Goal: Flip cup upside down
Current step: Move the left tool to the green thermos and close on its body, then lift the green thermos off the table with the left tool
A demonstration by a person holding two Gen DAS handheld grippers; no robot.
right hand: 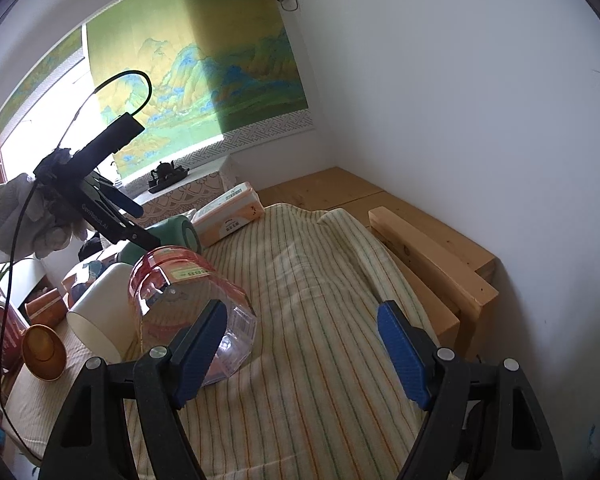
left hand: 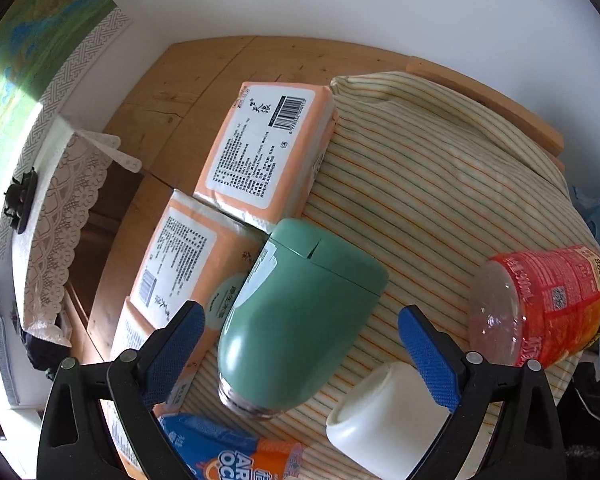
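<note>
The cup (left hand: pixel 384 420) is white and lies on its side on the striped cloth (left hand: pixel 440 184), low in the left wrist view, its rim turned toward the lower left and its closed base toward the upper right. It sits just under the right-hand finger of the left claw (left hand: pixel 300 352), whose jaws stand wide apart with nothing between them. A green flask (left hand: pixel 296 320), also on its side, fills the gap ahead of that claw and lies just beside the cup; a clear bottle with a red label (left hand: pixel 540 304) lies near the cup's other side, and packs of tissues (left hand: pixel 268 148) lie beyond the flask on the wooden surface (left hand: pixel 180 92).

In the right wrist view the cup (right hand: pixel 100 312) shows to the left of the red-labelled bottle (right hand: pixel 184 300), which partly hides it. The right claw (right hand: pixel 300 352) is also spread open and empty, over bare cloth (right hand: pixel 300 400) well apart from the cup.

The step in hand looks like the approach for the grasp, and the left claw is the nearer one. To do it well, it should probably shift toward the cup so both fingers straddle the wall midway along its length, clear of the flask and the bottle. A grip across the middle would leave room to roll the wrist and bring the rim down flat on the cloth. The smooth wall could slip, so close squarely before lifting
</note>
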